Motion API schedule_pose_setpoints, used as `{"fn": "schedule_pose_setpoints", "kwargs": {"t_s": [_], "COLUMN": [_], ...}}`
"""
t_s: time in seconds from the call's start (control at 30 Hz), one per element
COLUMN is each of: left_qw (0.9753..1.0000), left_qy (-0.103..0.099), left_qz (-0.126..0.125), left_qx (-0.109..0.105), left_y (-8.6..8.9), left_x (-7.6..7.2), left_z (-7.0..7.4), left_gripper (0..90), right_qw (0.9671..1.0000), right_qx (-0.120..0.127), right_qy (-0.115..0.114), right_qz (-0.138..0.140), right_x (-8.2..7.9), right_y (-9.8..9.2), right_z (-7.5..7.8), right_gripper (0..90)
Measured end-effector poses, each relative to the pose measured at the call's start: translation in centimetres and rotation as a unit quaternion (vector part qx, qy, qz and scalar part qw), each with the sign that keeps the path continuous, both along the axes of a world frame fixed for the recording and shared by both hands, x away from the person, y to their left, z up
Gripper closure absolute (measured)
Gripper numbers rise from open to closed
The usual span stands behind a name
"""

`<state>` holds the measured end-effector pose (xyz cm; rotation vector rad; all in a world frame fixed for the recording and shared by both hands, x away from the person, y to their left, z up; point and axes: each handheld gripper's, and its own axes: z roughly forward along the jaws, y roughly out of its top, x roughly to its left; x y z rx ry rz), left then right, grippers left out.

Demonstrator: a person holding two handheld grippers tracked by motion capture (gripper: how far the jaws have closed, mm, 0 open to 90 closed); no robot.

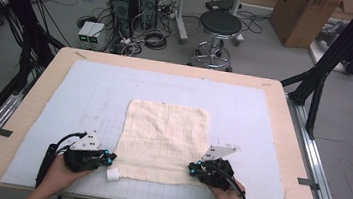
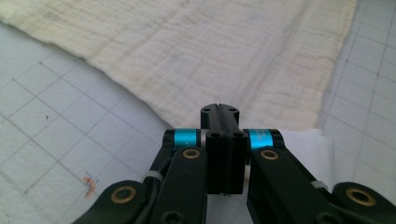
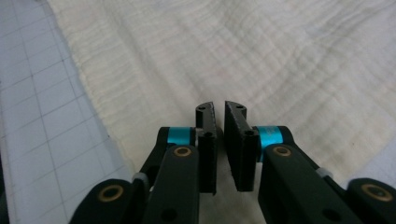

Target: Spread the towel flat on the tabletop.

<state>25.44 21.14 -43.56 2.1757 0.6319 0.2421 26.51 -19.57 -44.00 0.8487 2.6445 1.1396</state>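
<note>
Cream cloth [image 1: 164, 141] spread flat in the middle of the blue mat [image 1: 84, 94], left gripper [image 1: 107, 158] at its near left corner with jaws pressed together, right gripper [image 1: 191, 169] at its near right corner, jaws a little apart, small white tag [image 1: 112, 174] by the left corner.

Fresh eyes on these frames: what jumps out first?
A cream cloth lies flat in the middle of the pale grid mat. The left gripper and right gripper sit at the cloth's two near corners. In their own views the left jaws are pressed together and the right jaws stand slightly apart over the cloth. A small white tag sits by the near left corner.
</note>
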Motion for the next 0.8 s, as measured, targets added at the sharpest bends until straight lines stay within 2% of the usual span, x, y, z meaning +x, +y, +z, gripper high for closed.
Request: {"fn": "schedule_pose_setpoints", "kwargs": {"t_s": [0.13,0.23,0.4,0.57,0.73,0.8], "left_qw": [1.0000,0.9998,0.9998,0.9996,0.9998,0.9998], "left_qy": [-0.006,-0.006,-0.007,-0.015,-0.010,-0.004], "left_qz": [0.006,0.018,0.020,0.021,0.018,0.019], "left_qx": [0.002,-0.006,-0.006,-0.006,-0.003,-0.008], "left_y": [0.5,1.0,1.5,1.6,1.7,1.7], "left_x": [-0.5,-0.6,-1.3,-2.2,-2.7,-2.7], "left_z": [0.0,0.1,0.1,0.3,0.1,0.2], "left_gripper": [89.4,89.4,89.3,89.4,89.4,89.0], "right_qw": [0.9999,0.9997,0.9994,0.9992,0.9990,0.9990], "right_qx": [0.008,0.006,0.006,0.010,0.008,0.011], "right_qy": [0.010,0.012,0.015,0.018,0.018,0.016], "right_qz": [0.011,0.021,0.031,0.035,0.039,0.040], "right_x": [-0.1,-0.4,-0.7,-1.0,-1.3,-1.4], "right_y": [0.4,0.9,1.3,1.5,1.6,1.5], "right_z": [0.0,0.1,0.1,0.1,0.1,0.1], "right_gripper": [87.9,87.9,87.9,87.9,87.7,84.4]}}
